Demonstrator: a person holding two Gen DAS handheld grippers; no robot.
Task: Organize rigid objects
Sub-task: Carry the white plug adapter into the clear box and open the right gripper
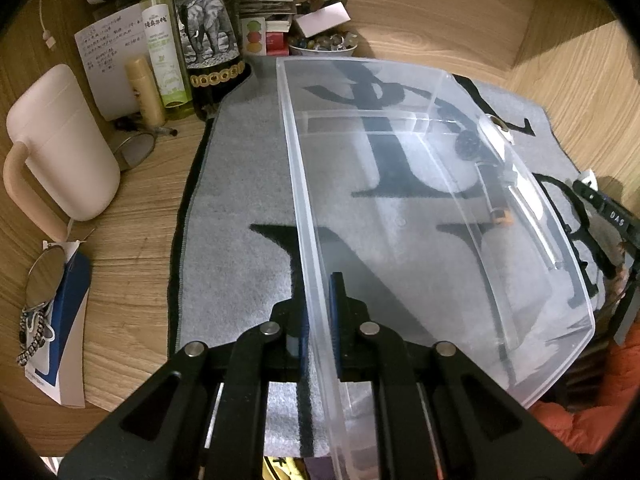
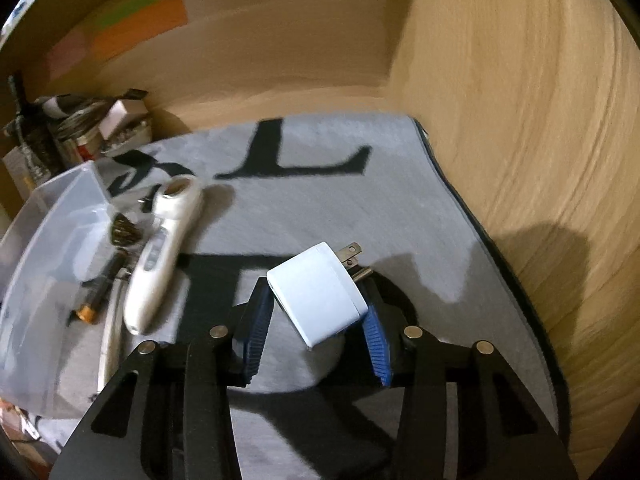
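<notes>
My left gripper is shut on the near wall of a clear plastic bin, which stands on a grey mat with black letters. My right gripper is shut on a white plug adapter, its prongs pointing up and right, held above the mat. A white handheld device lies on the mat beside the bin. A black makeup brush with an orange end lies inside the bin, seen through its wall. The right gripper's black frame shows at the left wrist view's right edge.
On the wooden desk left of the mat: a pale mug, glasses, a spray bottle, a dark bottle with an elephant label, a note sheet, a small bowl of beads, a round mirror. Wooden walls enclose the back and right.
</notes>
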